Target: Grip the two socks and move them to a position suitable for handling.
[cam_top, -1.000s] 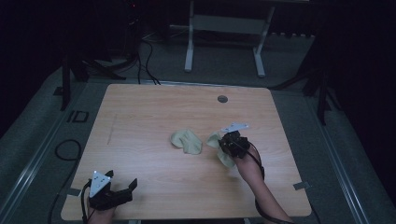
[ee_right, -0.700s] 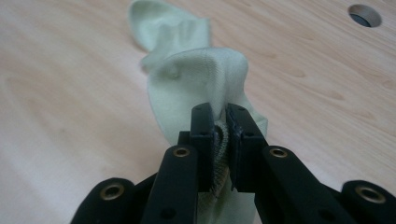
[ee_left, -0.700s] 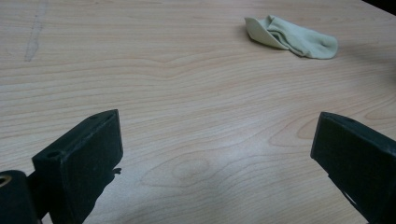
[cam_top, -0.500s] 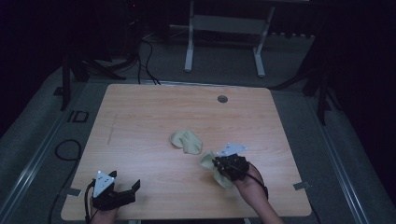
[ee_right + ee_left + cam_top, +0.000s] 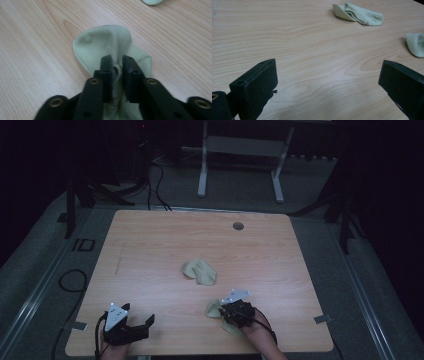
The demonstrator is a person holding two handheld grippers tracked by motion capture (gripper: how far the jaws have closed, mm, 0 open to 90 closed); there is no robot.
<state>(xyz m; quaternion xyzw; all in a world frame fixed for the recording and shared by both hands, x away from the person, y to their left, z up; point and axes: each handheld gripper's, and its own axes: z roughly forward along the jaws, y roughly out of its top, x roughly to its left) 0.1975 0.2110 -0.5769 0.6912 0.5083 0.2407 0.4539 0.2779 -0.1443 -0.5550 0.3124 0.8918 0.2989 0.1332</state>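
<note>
Table (image 5: 150, 245): wood top, round grommet hole (image 5: 238, 226) near the far edge. All places below are relative to that hole.

Two pale green socks. Sock A (image 5: 201, 271) lies bunched mid-table, nearer the person than the hole and a bit to its left, touching nothing. Sock B (image 5: 214, 309) is at the near edge, well this side of the hole, close to A but apart from it.

Right gripper (image 5: 234, 312) has B: in the right gripper view the jaws pinch a gathered ribbed fold of it (image 5: 105, 45), the rest drapes onto the table. The jaws have just been opening a little with the fabric between them (pads look to be on the cloth, so I read it as a grip easing off, not a release).

Left gripper (image 5: 134, 330) sits at the near edge, far left of the hole; jaws wide apart, nothing between them, bare wood ahead in its own view, with A (image 5: 359, 15) and B (image 5: 415, 45) off to its right.

Step in hand, my read: setting B down near the front. To do it well: get the sock flat on the table before letting go, open fully, back straight out so the ribbing doesn't snag a pad.

Containers: none on the table, nothing to hold the socks.
</note>
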